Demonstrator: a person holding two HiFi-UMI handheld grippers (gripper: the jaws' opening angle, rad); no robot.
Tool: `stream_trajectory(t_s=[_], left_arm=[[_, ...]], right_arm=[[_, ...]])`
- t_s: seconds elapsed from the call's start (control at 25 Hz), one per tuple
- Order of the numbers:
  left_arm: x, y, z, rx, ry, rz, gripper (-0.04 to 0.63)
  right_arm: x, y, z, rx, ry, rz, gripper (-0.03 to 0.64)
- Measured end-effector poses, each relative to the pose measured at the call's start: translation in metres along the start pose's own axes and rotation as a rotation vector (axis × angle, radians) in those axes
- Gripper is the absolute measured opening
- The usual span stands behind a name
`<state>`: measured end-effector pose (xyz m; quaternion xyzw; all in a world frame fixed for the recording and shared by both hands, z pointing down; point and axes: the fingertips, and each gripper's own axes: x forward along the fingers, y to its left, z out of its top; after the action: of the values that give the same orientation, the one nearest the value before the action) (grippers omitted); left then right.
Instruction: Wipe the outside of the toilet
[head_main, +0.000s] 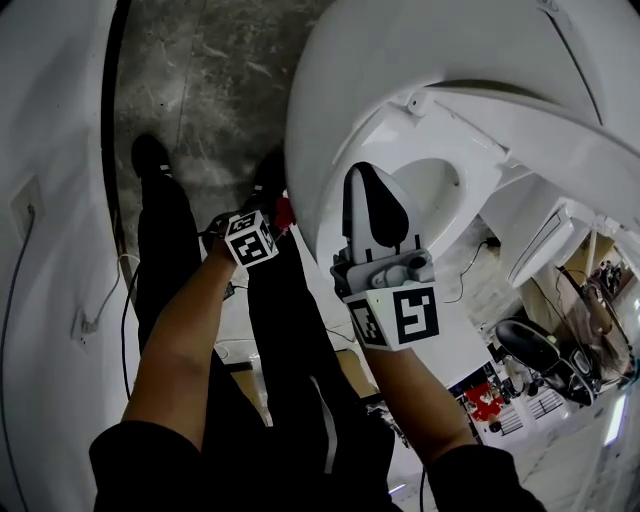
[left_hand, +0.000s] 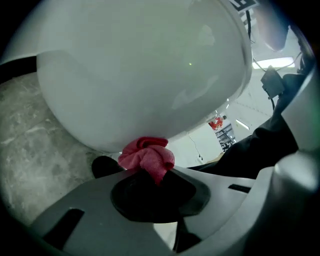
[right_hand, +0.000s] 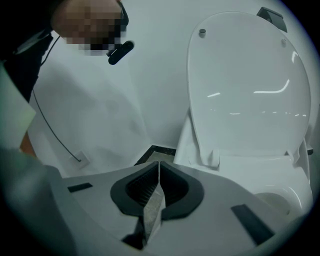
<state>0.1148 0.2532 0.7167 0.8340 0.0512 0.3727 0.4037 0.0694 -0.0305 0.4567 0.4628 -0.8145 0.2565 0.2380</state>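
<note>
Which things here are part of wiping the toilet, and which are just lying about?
In the job: toilet; red cloth; left gripper, jaws shut on that cloth.

Just about: right gripper, jaws together and empty; wall socket; clutter beyond the toilet.

Glossy, v. smooth toilet (left_hand: 140, 65); soft red fabric cloth (left_hand: 147, 157); rough mottled concrete floor (left_hand: 35, 150).
</note>
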Motion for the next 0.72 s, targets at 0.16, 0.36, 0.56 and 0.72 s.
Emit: stream_trajectory(t_s=[0.16,0.36,0.56,0.72], left_arm=[[-0.036,0.022,-0.010,-0.099,-0.015,0.053,0.063],[-0.137,0.130,0.030,-0.185,-0.178,0.274,0.063],[-0.226,0.241,0.102,-0.039,-0.223,0.453,0.063],[-0.246,0.295,0.160,0.092,-0.210,0.484,0.063]], right_arm=[[-0.005,0.008,0.013,0.006,-0.012,0.005,0.037],[-0.018,0.013,0.020,0.026,-0.011,-0.010,0.037],[-0.028,0.020,0.020,0.071,0.007,-0.011,0.037],[-0.034,0.025,0.012,0.098,0.026,-0.014,0.037]])
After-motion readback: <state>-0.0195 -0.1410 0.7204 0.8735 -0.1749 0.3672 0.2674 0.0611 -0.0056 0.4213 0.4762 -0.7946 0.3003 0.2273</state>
